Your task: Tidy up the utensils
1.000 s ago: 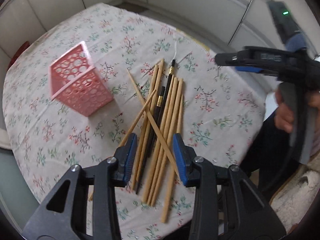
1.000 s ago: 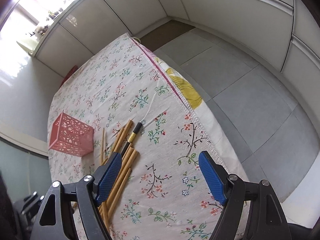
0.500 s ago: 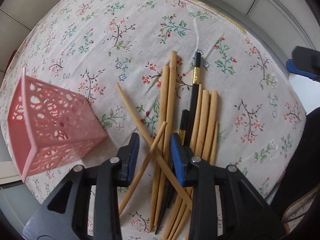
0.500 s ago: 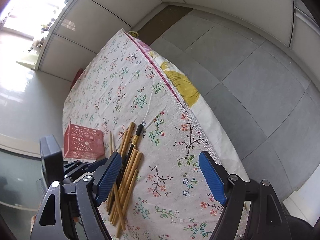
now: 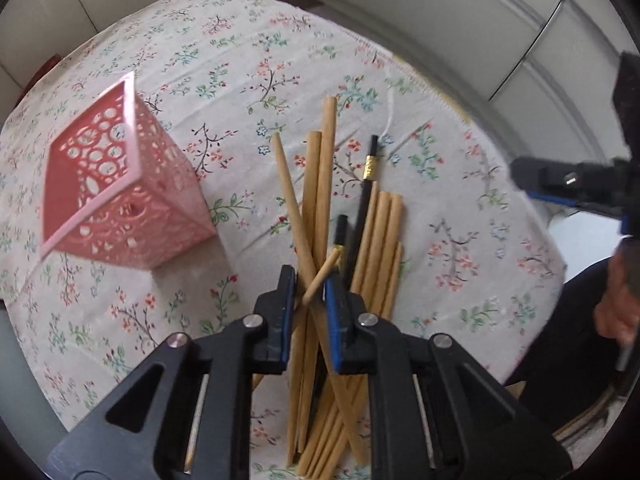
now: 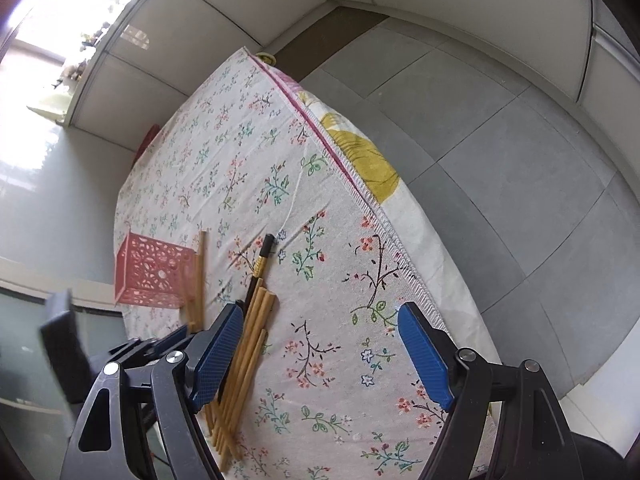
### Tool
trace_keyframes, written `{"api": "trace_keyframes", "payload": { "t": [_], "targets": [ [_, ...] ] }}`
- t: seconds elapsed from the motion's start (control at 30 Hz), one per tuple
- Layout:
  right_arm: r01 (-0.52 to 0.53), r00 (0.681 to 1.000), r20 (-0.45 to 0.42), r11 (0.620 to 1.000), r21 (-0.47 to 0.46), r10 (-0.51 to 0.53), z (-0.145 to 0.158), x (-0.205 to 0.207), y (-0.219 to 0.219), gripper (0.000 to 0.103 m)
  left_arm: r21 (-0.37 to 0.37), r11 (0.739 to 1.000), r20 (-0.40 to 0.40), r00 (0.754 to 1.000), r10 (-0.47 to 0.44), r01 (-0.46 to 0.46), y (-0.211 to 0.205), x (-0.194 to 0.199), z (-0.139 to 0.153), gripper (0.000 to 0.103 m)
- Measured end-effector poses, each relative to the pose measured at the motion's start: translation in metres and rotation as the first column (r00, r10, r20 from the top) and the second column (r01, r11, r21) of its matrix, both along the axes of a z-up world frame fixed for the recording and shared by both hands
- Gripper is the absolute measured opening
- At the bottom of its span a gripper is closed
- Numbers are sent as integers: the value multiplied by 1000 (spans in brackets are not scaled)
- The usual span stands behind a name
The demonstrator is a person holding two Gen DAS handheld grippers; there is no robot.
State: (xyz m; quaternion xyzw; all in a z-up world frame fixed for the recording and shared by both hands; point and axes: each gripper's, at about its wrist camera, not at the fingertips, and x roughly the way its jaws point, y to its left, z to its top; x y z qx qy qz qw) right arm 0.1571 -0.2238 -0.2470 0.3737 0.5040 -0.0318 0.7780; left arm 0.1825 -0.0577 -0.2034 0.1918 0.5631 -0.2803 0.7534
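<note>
Since a second ago, left claw (image 5: 310,292) has dropped close over the chopstick pile and its blue pads have drawn in from a wide straddle to a narrow gap; the right claw (image 6: 320,356) has kept its place and its spread.

Largest in both views is the worktop (image 5: 224,40), covered by a floral cloth with a fringed right edge, over a grey tiled floor (image 6: 500,128). On its left side sits a pink perforated basket (image 5: 120,196), tilted in the left wrist view with its open mouth turned up and to the left, apart from the pile.

Right of the basket lies the loose bundle of bamboo chopsticks (image 5: 384,240), with two black, gold-banded chopsticks (image 5: 366,196) among them, mostly pointing away from the near edge. A few bamboo sticks cross one another at the near end.

Left claw's jaws are closing around those crossed sticks: one short-looking bamboo chopstick (image 5: 320,278) slants between the pads and seems to touch the right pad, with longer ones passing through the same gap.

Right claw hovers over bare cloth, its left pad above the right edge of the bundle, jaws wide and pinching nothing. A person's hand (image 5: 618,304) shows at the far right.
</note>
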Motion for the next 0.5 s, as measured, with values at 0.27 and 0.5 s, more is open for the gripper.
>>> {"api": "trace_keyframes", "payload": {
  "t": [0.27, 0.5],
  "targets": [
    [28, 1000, -1, 998, -55, -28, 2, -9, 11, 81, -37, 999, -28, 1000, -2, 1, -16, -29, -15, 17],
    [36, 999, -9, 998, -57, -37, 0, -10, 5, 81, 23, 999, -8, 1000, -23, 24, -33, -23, -13, 14]
  ]
}}
